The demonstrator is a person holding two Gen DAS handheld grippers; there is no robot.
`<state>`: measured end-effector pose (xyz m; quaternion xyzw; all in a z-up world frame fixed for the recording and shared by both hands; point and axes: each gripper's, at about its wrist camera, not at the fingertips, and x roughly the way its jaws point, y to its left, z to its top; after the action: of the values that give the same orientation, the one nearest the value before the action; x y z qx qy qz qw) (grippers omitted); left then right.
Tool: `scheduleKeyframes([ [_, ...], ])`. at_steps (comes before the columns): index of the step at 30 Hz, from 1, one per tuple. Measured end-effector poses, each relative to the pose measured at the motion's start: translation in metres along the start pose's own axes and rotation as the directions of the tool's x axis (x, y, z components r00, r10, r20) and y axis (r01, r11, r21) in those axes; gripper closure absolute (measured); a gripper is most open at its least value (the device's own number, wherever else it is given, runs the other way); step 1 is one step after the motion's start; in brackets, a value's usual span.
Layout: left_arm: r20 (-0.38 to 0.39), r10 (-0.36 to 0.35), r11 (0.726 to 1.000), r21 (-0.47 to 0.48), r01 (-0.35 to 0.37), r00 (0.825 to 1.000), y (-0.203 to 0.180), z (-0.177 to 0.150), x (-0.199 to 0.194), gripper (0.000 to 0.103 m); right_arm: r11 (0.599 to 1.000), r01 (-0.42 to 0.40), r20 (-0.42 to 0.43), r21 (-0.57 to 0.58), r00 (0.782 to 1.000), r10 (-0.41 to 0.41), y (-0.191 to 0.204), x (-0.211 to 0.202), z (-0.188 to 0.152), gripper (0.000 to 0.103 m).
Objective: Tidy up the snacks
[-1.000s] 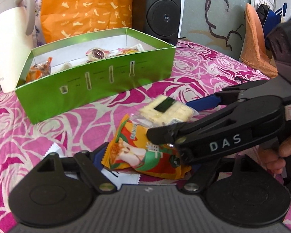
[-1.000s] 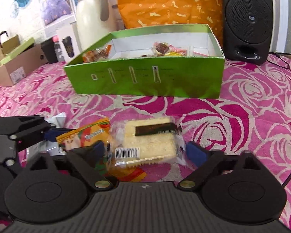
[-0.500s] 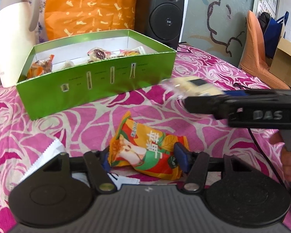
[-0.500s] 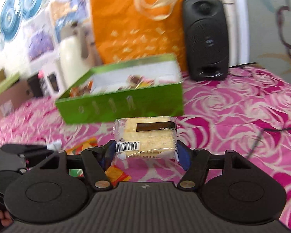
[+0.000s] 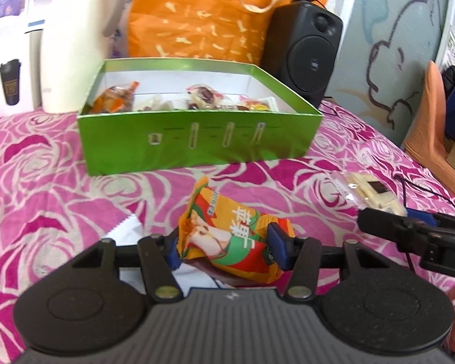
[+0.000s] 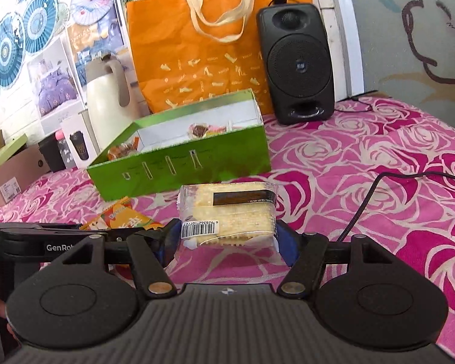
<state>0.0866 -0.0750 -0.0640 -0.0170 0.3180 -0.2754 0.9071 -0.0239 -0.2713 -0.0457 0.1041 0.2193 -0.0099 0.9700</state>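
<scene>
An orange snack packet [image 5: 227,242] lies on the pink rose cloth between the blue pads [image 5: 276,245] of my left gripper [image 5: 224,248]. Its jaws are closing and both pads press the packet's sides. My right gripper [image 6: 227,242] is shut on a clear cracker packet [image 6: 230,215], held just above the cloth. The left wrist view shows the right gripper [image 5: 391,212] off to the right with the cracker packet [image 5: 370,194]. In front of both stands the open green box [image 5: 197,148] with several wrapped snacks inside. The right wrist view shows the green box [image 6: 182,176], and the left gripper [image 6: 148,236] with the orange packet [image 6: 118,215].
A white wrapper [image 5: 127,227] lies under the left gripper. Behind the box stand a cream thermos jug [image 5: 75,54], an orange bag [image 5: 197,21] and a black speaker [image 5: 306,45]. A black cable [image 6: 379,191] crosses the cloth at right. A cardboard box [image 6: 12,173] sits far left.
The right gripper closed on the cracker packet, lifted it off the cloth and drew away to the right. The left jaws narrowed onto the orange packet.
</scene>
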Motion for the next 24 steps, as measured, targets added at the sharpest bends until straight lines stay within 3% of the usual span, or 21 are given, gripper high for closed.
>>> scheduleKeyframes([
  [9, 0.035, 0.115, 0.993, 0.016, -0.116, 0.993, -0.002, 0.002, -0.015, 0.05, 0.998, 0.008, 0.035, -0.069, 0.999, -0.005, 0.018, -0.004, -0.006, 0.0],
  [24, 0.046, 0.183, 0.983, 0.027, -0.184, 0.982, -0.006, -0.001, -0.026, 0.05, 0.995, 0.03, 0.051, -0.091, 0.998, -0.025, 0.032, -0.01, -0.015, 0.0],
])
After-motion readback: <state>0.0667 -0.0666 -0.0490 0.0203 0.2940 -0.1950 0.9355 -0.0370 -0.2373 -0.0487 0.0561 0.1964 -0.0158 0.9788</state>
